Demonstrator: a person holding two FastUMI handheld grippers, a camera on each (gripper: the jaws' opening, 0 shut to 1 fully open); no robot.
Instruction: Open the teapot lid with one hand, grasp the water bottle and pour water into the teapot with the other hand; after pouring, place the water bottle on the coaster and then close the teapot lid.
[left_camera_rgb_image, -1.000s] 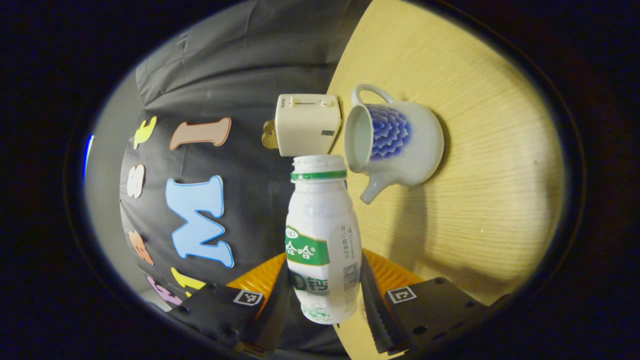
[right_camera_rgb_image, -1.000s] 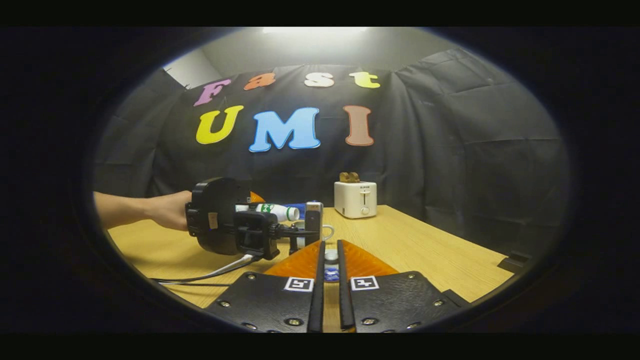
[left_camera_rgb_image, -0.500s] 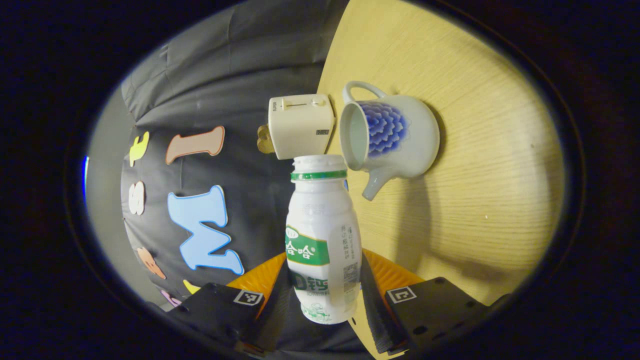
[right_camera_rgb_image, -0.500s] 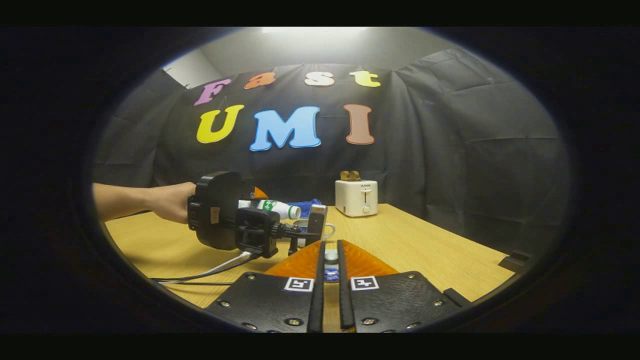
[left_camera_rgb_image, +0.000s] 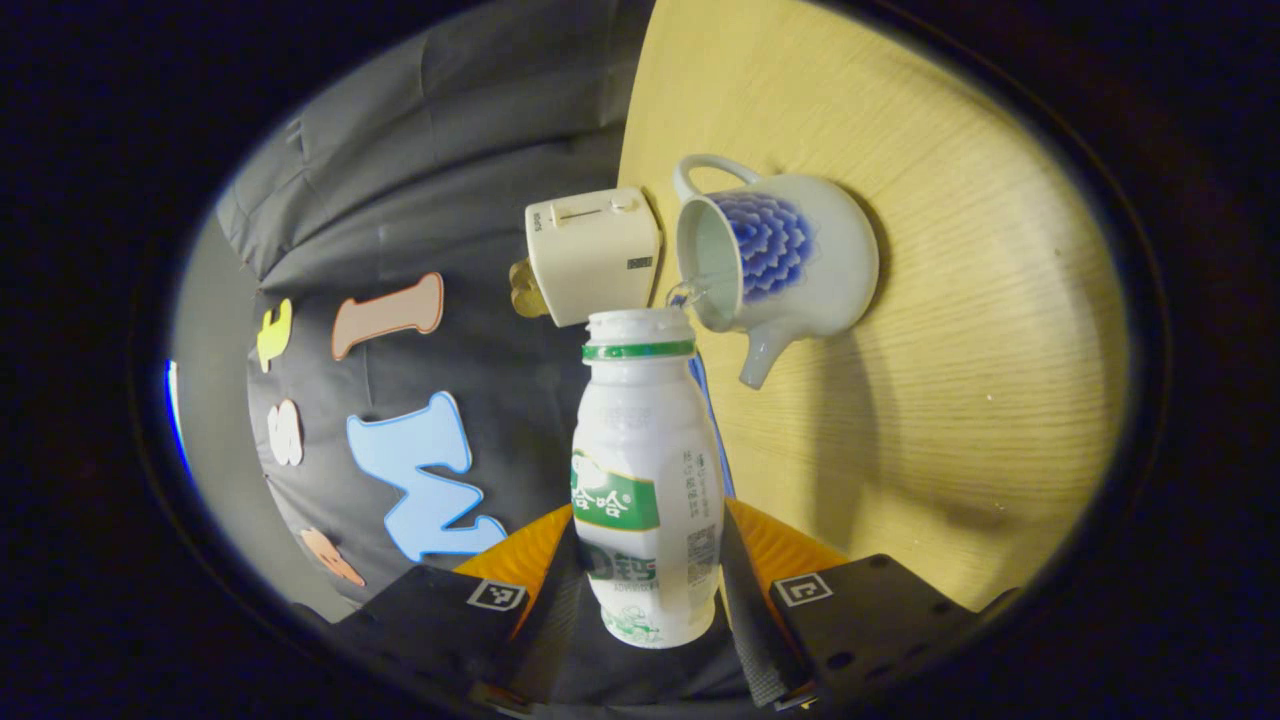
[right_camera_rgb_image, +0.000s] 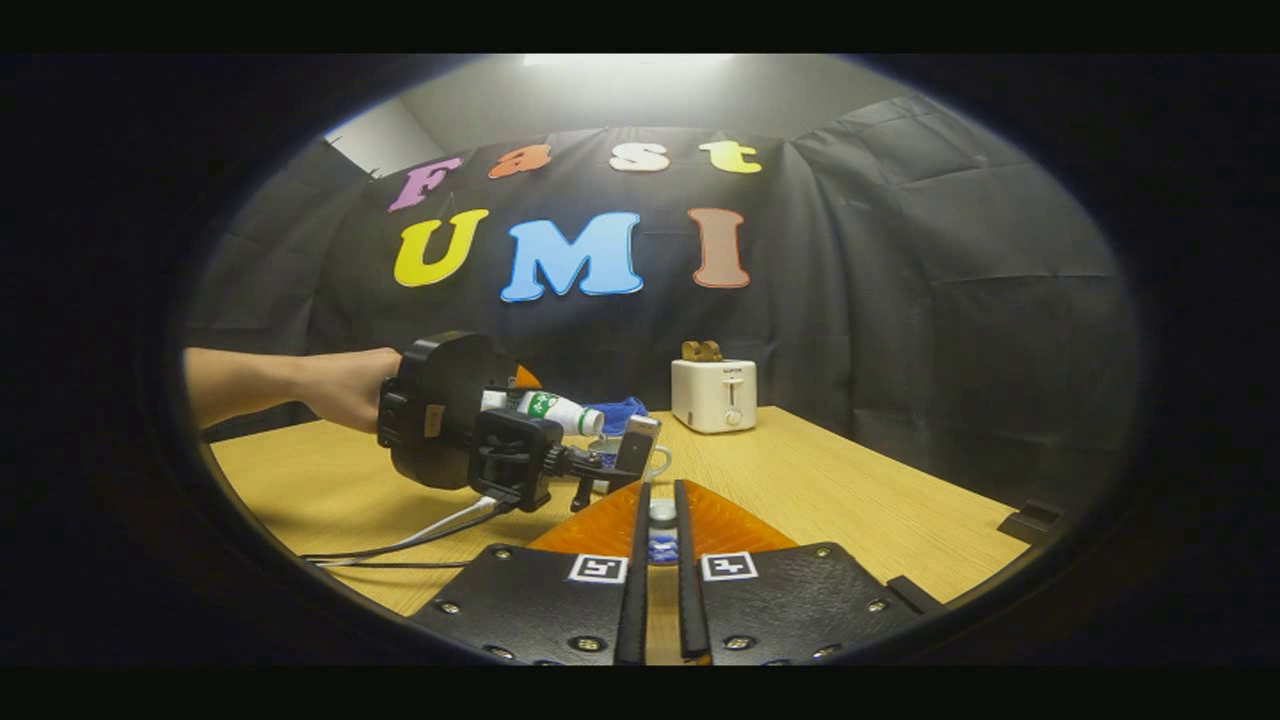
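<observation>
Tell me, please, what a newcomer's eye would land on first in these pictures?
First comes the white water bottle, gripped between the left gripper's fingers and tipped toward the open teapot with the blue flower, at whose rim a little water shows. Beside the teapot, at the table's edge, stands a cream toaster. In the right gripper view, the right gripper is closed on the small lid knob, held low over the table.

light wooden table (right_camera_rgb_image: 860, 510) carries teapot (left_camera_rgb_image: 790, 260) and toaster (right_camera_rgb_image: 714, 396).

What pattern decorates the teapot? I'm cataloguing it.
A blue layered-petal flower on the white teapot, clearest in left gripper view.
</observation>
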